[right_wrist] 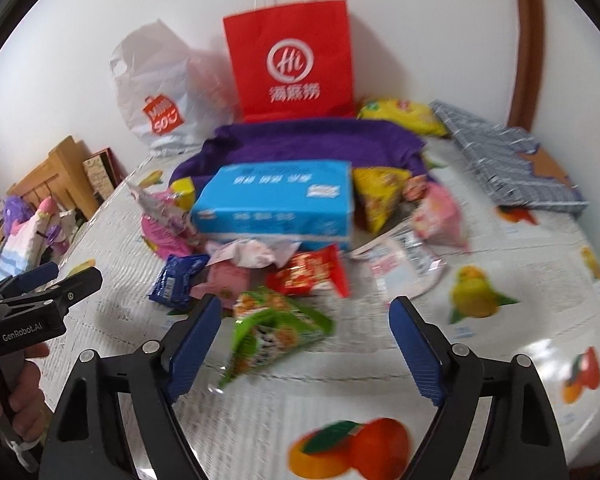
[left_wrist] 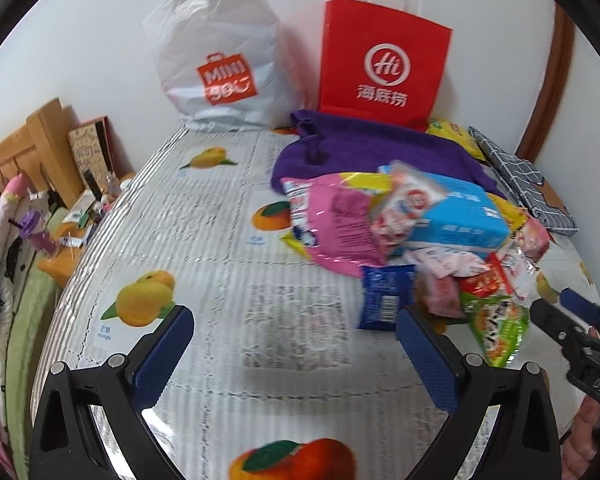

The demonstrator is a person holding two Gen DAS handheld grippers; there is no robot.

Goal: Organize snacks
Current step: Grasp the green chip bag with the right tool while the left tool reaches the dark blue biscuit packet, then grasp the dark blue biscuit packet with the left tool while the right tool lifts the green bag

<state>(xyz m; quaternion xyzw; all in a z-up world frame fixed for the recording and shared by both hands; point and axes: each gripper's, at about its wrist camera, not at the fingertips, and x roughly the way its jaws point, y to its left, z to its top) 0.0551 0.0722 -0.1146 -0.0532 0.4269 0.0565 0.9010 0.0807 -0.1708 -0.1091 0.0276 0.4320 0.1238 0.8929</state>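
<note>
A heap of snack packets lies on the fruit-print tablecloth: a light blue box on top, a pink bag, a dark blue packet, a red packet and a green packet. My left gripper hangs open over bare cloth, left of the heap, with the dark blue packet just beyond its right finger. My right gripper is open, and the green packet lies between its fingers near the left pad, with no pad pressing on it.
A red paper bag and a white plastic bag stand against the back wall, with a purple cloth in front. A grey checked bundle and a yellow bag lie back right. A wooden headboard and bedding are left of the table.
</note>
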